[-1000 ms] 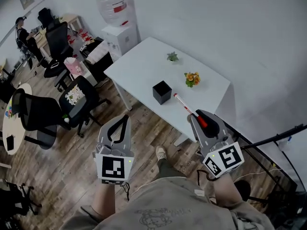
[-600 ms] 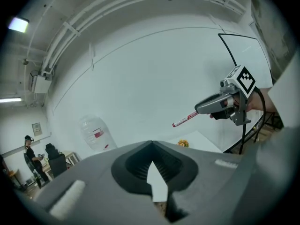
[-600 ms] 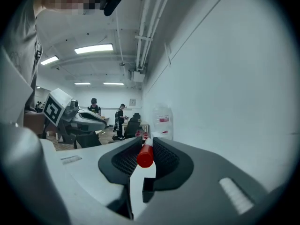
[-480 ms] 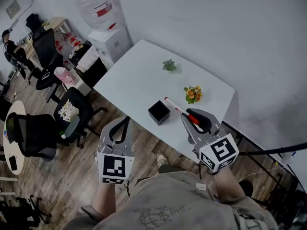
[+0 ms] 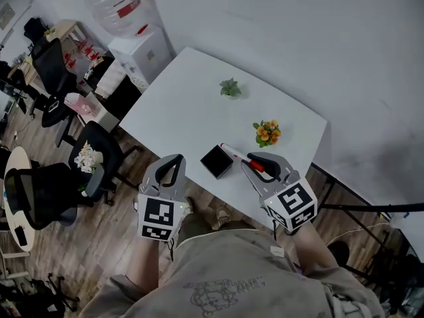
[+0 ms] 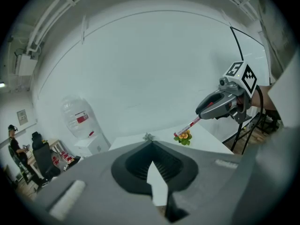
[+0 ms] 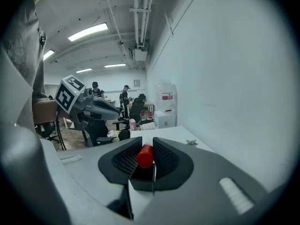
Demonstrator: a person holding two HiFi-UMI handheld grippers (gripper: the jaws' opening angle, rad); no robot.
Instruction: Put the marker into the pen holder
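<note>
The black square pen holder stands near the front edge of the white table. My right gripper is shut on a white marker with a red cap. The marker's white end reaches over the holder's right upper corner. In the right gripper view the red cap sits between the dark pads. My left gripper hangs off the table's front edge, left of the holder, shut and holding nothing. The left gripper view shows the right gripper with the marker sticking out; the holder is hidden there.
A small green plant and an orange flower pot stand on the table behind the holder. A water dispenser is at the table's left end. Office chairs stand on the wood floor at left. A black stand's bar is at right.
My right gripper has carried the marker leftward, so its white end is now at the pen holder. The left gripper has come closer to the table edge. The head camera has shifted.
</note>
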